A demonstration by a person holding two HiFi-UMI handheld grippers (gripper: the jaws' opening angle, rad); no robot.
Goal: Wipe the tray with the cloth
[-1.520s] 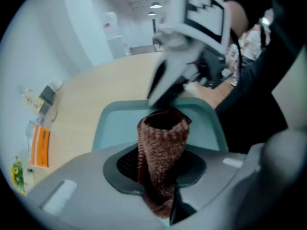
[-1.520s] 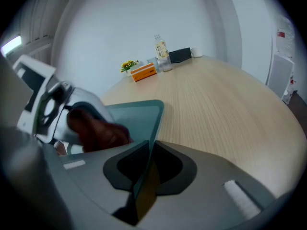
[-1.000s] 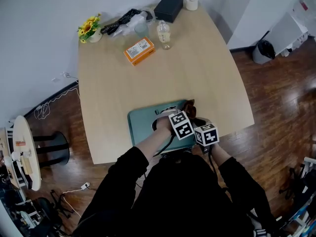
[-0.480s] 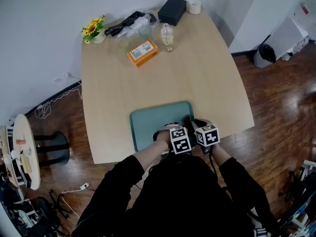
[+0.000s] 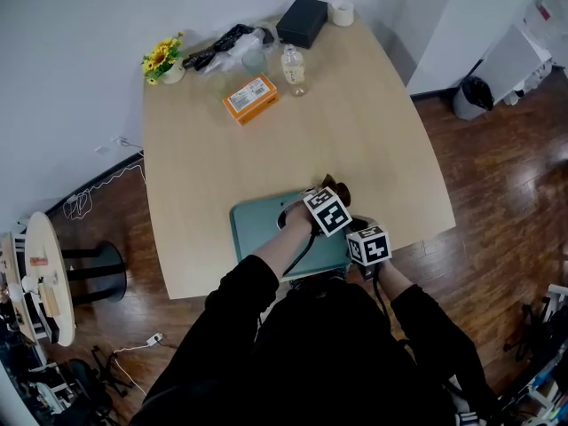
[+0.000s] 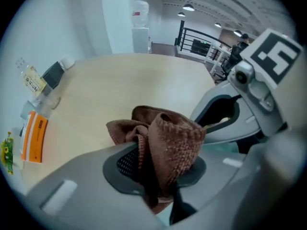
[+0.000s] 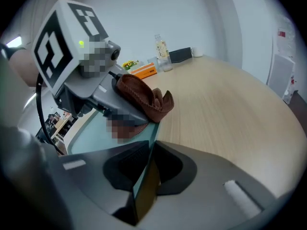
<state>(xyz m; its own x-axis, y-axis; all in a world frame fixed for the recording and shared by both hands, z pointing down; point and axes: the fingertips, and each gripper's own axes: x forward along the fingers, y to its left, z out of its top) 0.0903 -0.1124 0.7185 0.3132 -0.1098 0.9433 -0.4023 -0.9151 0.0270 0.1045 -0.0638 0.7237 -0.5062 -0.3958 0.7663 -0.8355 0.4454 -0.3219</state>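
Note:
A teal tray point(image 5: 253, 224) lies at the near edge of the wooden table point(image 5: 355, 131). My left gripper point(image 5: 331, 195) is shut on a bunched brown cloth point(image 5: 335, 187), held over the tray's far right corner. In the left gripper view the cloth point(image 6: 168, 138) bulges up between the jaws of the left gripper point(image 6: 160, 171). My right gripper point(image 5: 355, 232) is shut on the tray's right rim. In the right gripper view the thin teal tray edge point(image 7: 144, 186) stands pinched in the right gripper point(image 7: 146, 176), with the cloth point(image 7: 144, 97) just ahead.
At the table's far end stand an orange box point(image 5: 248, 97), a small bottle point(image 5: 291, 64), a glass point(image 5: 253, 58), a black box point(image 5: 302, 16), a tape roll point(image 5: 342, 11), yellow flowers point(image 5: 161, 56) and a plastic bag point(image 5: 226, 43). A bin point(image 5: 475, 91) sits on the floor at right.
The left gripper drew the cloth back to the tray's near edge, then pushed it out again to the far right corner. The right gripper kept its hold on the rim.

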